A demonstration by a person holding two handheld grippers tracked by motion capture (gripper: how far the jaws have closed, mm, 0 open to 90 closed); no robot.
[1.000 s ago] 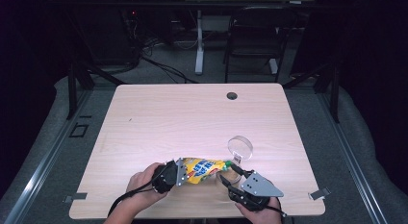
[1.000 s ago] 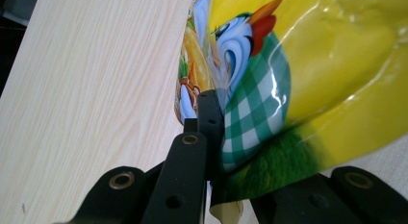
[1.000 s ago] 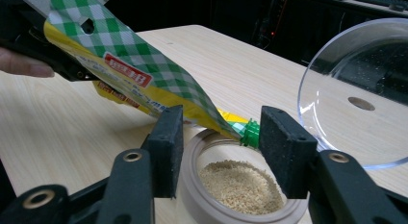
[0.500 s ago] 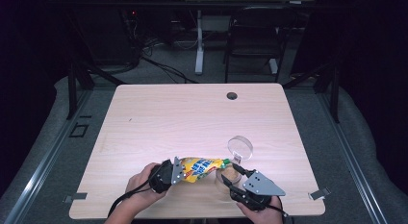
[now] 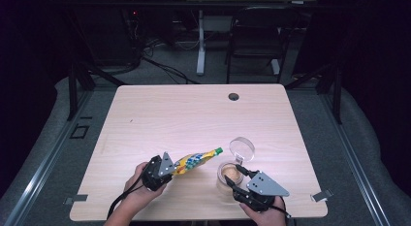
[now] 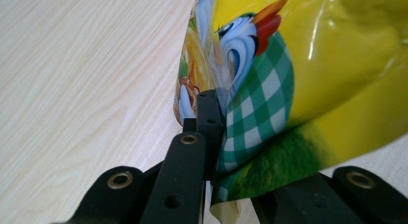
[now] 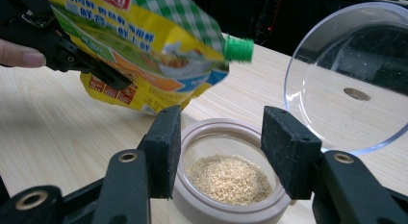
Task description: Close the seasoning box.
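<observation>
A yellow printed pouch (image 5: 194, 160) with a green cap (image 5: 219, 150) is tilted above the table, cap end up and toward the right. My left gripper (image 5: 162, 170) is shut on its bottom end; in the left gripper view the pouch (image 6: 312, 65) is pinched in my left gripper (image 6: 219, 132). A small round jar (image 5: 231, 173) holding tan granules (image 7: 226, 178) stands to the right, its clear hinged lid (image 5: 242, 148) flipped open behind it. My right gripper (image 7: 221, 147) has one jaw on each side of the jar (image 7: 192, 205). The cap (image 7: 239, 48) hangs just left of the jar mouth.
The light wooden table (image 5: 194, 114) has a dark cable hole (image 5: 234, 96) near its far edge. Its front edge lies just under my hands. A dark chair (image 5: 252, 37) and desk legs stand on the floor beyond the table.
The left gripper has drawn the pouch left and back from over the jar, so the jar and its granules now show. The right gripper has stayed at the jar.
</observation>
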